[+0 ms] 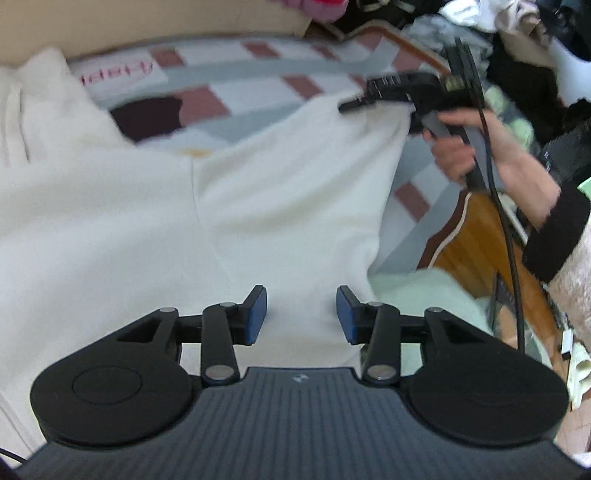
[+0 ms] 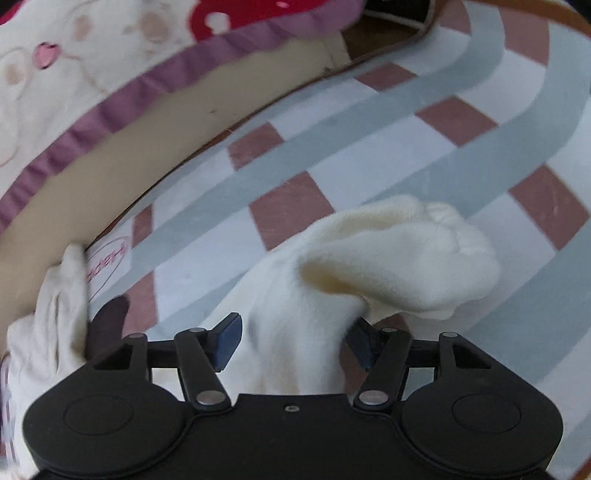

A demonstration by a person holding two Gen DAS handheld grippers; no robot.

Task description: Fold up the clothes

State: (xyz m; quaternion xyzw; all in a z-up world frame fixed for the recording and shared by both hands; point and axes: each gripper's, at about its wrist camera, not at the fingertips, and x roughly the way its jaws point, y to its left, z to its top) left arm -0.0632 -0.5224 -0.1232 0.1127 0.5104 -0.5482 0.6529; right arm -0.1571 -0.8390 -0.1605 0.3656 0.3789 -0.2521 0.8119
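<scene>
A white fleece garment (image 1: 258, 203) lies spread over a checked mat (image 1: 229, 85). My left gripper (image 1: 301, 314) hovers just above its near part with the jaws apart and nothing pinched. A hand holds my right gripper (image 1: 354, 103) at the garment's far right corner. In the right wrist view that corner (image 2: 388, 258) is a bunched, curled fold. A strip of it runs back between the jaws of the right gripper (image 2: 291, 343). The jaws stand wide and the blue pads (image 2: 227, 339) do not press on the cloth.
A second pale cloth (image 1: 44, 110) is heaped at the mat's left edge (image 2: 44, 332), beside a small dark item (image 1: 147, 114). A mint-green cloth (image 1: 424, 295) and wooden floor (image 1: 480, 240) lie to the right. Piled clothes (image 1: 480, 22) crowd the far right. A beige bed edge (image 2: 110, 166) borders the mat.
</scene>
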